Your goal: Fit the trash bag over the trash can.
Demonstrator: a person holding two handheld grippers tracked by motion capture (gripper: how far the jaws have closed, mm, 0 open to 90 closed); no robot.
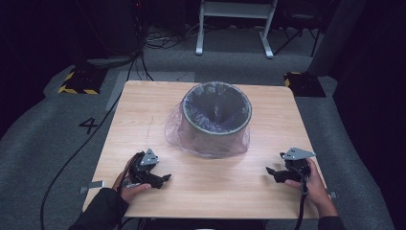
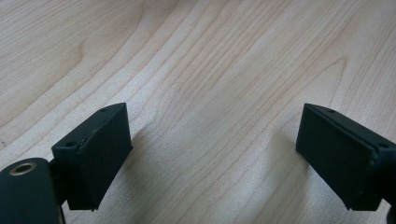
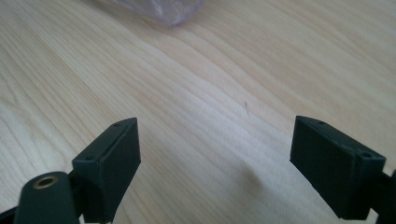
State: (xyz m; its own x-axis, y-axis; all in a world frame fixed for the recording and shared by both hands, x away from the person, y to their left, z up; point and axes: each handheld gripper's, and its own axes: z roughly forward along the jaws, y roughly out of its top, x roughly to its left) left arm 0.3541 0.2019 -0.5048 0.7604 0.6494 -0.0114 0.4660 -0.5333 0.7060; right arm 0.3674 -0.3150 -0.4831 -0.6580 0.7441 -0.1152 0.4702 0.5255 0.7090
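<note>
Left gripper (image 2: pixel 212 154) jaws wide apart, bare wooden table (image 2: pixel 210 60)

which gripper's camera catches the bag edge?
The right gripper: its view shows the bag at the top edge. The left gripper looks at bare table.

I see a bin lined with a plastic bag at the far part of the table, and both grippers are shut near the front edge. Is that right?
Not quite. Both the left gripper and the right gripper are open, with nothing between the jaws, as the two gripper views show. The bin with its plastic bag does stand on the table.
</note>
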